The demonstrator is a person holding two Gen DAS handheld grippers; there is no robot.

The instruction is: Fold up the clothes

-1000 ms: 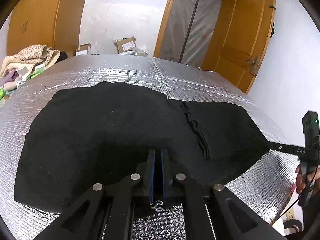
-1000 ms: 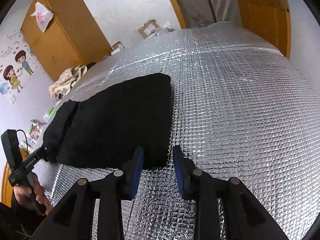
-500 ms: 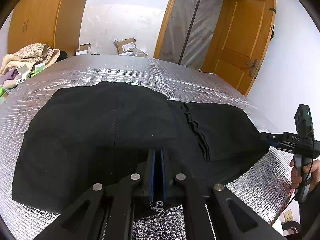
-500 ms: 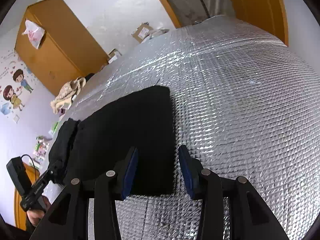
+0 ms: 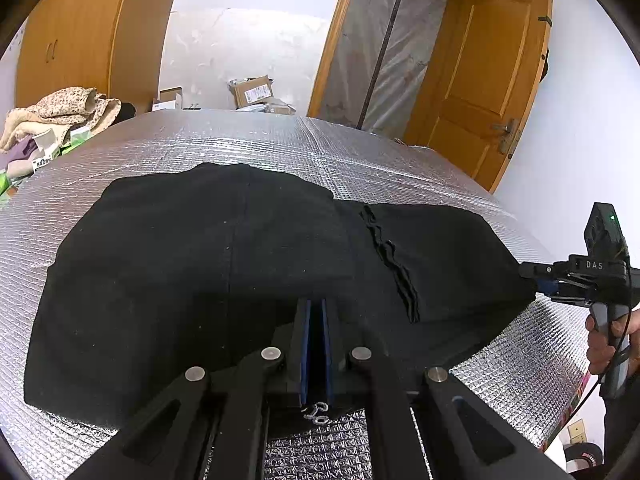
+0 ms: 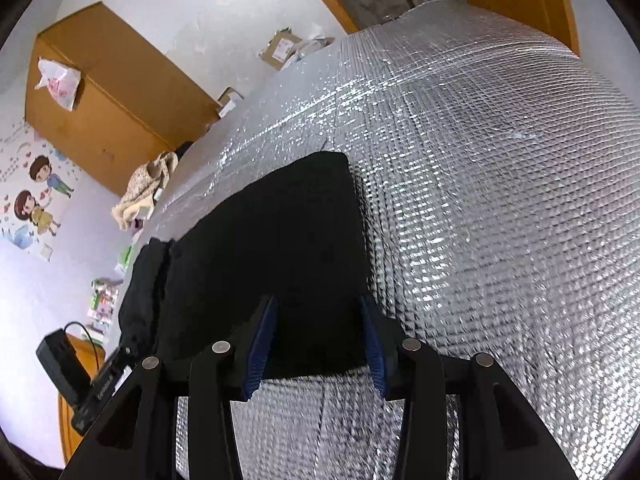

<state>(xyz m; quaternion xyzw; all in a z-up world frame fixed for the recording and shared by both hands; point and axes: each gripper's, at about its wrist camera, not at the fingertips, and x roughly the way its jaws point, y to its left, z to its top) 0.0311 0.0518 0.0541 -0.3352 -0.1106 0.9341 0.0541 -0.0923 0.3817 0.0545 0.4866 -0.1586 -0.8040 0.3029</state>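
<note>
A black garment [image 5: 200, 260] lies spread on the silver foil-covered table [image 5: 280, 140]. My left gripper [image 5: 315, 308] sits at its near edge, blue pads pressed together with the cloth bunched around them; a small silver chain hangs below the pads. In the right wrist view the same garment [image 6: 280, 240] reaches in from the left. My right gripper [image 6: 318, 312] stands open over its near right corner, with the cloth edge lying between the pads and untouched by them. The right gripper [image 5: 528, 276] also shows at the garment's right end, and the left gripper [image 6: 120, 360] at its left end.
A person's hand [image 5: 600, 344] holds the right gripper's handle at the table's right edge. A beige clothes pile [image 5: 60, 112] and small boxes lie at the far left. Cardboard boxes [image 5: 256, 92], a wooden door [image 5: 492, 92] and a wardrobe [image 6: 112, 96] stand beyond the bare foil [image 6: 480, 200].
My right gripper's jaws have widened, and it has rolled and slid left, so the garment's corner now lies between its pads. The left gripper has stayed still and shut.
</note>
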